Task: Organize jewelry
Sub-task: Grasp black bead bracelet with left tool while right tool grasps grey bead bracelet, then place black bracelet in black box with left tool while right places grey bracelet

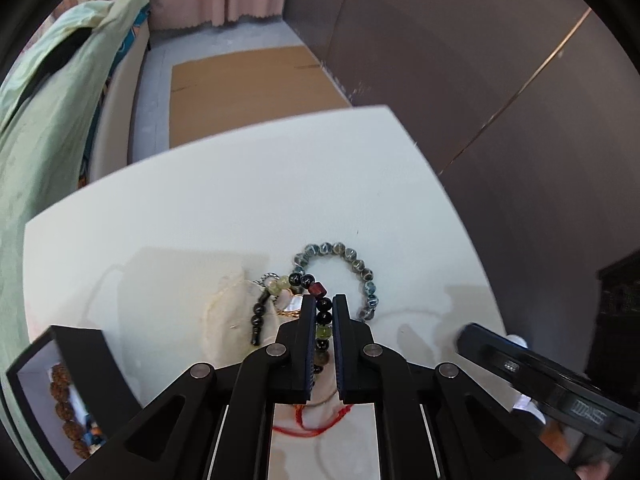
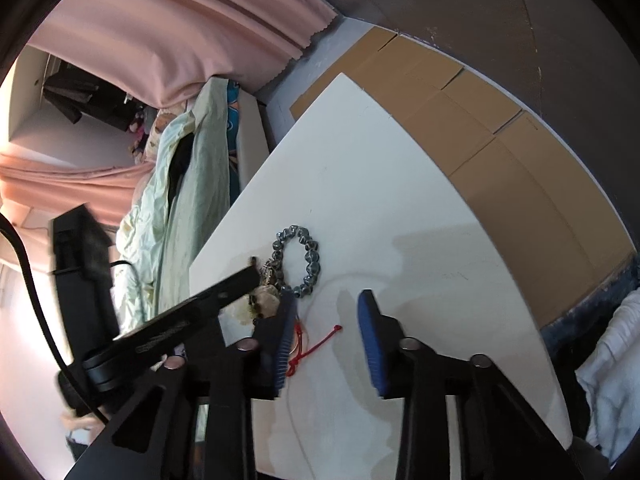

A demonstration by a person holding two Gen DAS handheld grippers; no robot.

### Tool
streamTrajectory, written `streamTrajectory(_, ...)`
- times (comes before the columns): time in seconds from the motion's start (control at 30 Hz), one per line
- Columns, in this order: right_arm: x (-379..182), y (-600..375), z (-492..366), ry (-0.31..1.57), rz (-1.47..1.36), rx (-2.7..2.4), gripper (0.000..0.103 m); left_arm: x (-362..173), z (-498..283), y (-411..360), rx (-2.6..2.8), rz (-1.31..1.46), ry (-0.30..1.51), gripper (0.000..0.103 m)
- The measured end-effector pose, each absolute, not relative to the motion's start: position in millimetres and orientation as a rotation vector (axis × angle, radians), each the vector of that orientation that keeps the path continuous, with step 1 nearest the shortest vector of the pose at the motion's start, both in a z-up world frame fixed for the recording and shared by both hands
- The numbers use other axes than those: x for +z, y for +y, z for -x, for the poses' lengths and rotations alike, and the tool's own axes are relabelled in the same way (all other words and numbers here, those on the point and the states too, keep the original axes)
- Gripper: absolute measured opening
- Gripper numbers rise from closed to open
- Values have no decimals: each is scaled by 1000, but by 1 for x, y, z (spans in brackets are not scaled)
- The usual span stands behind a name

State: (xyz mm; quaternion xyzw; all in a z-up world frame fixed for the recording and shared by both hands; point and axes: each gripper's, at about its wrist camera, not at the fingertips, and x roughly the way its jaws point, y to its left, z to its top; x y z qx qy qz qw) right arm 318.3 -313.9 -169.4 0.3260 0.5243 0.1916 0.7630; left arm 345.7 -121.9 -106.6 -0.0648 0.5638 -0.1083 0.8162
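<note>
Early stage: left hand-held gripper pinches mixed-bead bracelet; right hand-held gripper wide, empty. Grey bracelet, red cord, possibly a pouch unsorted on bench.

the far half of the white tabletop lies bare, open to a pass from the front and right. nearer, a grey bead bracelet, a cream cloth pouch and a red cord crowd together. the bed flanks the left edge; a dark wall closes the right.
</note>
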Motion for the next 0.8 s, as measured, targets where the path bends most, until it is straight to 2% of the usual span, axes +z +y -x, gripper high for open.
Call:
streamTrajectory(0.2,-167,-293,-331,1142,-618,404,22,-79,-334,-106,-260,185,1127,8)
streamTrajectory(0.8,-158,-242,-352,1125,-235,276,22,-42,-306,-33,-255,270,997,8)
